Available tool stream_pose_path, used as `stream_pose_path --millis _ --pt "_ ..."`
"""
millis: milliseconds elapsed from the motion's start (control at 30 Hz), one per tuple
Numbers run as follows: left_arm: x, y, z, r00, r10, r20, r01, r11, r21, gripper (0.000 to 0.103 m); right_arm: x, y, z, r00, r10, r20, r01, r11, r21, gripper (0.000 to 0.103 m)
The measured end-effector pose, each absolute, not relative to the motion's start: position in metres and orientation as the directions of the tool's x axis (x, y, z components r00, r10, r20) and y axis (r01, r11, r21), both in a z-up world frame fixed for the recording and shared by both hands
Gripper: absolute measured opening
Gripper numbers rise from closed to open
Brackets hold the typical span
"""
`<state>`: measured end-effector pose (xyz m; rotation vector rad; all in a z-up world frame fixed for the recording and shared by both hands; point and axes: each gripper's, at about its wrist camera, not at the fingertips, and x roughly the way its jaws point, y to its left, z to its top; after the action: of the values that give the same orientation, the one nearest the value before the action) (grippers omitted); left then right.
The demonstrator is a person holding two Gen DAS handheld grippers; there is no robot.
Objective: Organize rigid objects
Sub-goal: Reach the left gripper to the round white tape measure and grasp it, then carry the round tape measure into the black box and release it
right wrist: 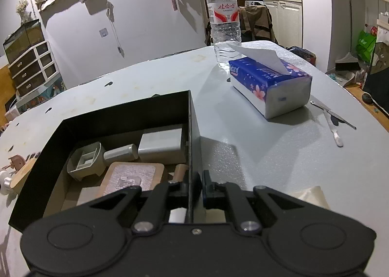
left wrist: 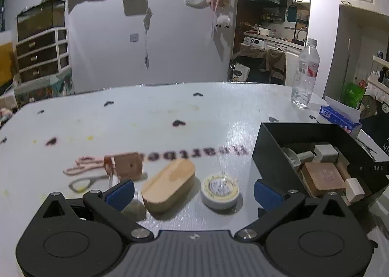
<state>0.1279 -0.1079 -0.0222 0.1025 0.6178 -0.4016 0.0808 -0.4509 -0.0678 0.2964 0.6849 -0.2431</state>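
The right tongs (right wrist: 194,192) are clamped on the right wall of the black box (right wrist: 121,111). Inside it lie a wooden block with a clear pad (right wrist: 132,177), a grey scoop (right wrist: 85,160), a grey cylinder (right wrist: 120,151) and a white box (right wrist: 161,145). The left tongs (left wrist: 193,190) stand apart over the tabletop (left wrist: 170,111), with an oval wooden piece (left wrist: 169,184) and a round white tin (left wrist: 220,190) between them. A tissue pack (right wrist: 269,84) and a water bottle (right wrist: 223,16) sit toward the far right corner.
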Motion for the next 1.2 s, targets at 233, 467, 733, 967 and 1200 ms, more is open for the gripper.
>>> stream_pose_path --millis 233,467,733,967,1200 --pt "0.126 -0.115 -0.039 0.698 -0.375 -0.61 0.439 0.897 -0.049 0.095 0.081 -0.45 -0.067 0.749 -0.123 -0.651 0.316 0.93 0.188 0.008" --pt "0.142 -0.135 -0.069 0.643 -0.364 -0.674 0.472 0.881 -0.027 0.081 0.08 -0.45 -0.067 0.749 -0.122 -0.651 0.316 0.93 0.188 0.007" --pt "0.164 -0.152 -0.078 0.672 -0.356 -0.649 0.474 0.881 0.007 0.066 0.08 -0.45 -0.067 0.748 -0.122 -0.652 0.316 0.93 0.189 0.008" --pt "0.169 -0.16 -0.077 0.674 -0.374 -0.638 0.494 0.869 0.012 0.053 0.081 -0.45 -0.067 0.748 -0.123 -0.652 0.316 0.93 0.188 0.008" --pt "0.158 -0.15 -0.059 0.657 -0.439 -0.613 0.517 0.854 -0.057 0.053 0.081 -0.45 -0.067 0.748 -0.122 -0.652 0.316 0.93 0.189 0.008"
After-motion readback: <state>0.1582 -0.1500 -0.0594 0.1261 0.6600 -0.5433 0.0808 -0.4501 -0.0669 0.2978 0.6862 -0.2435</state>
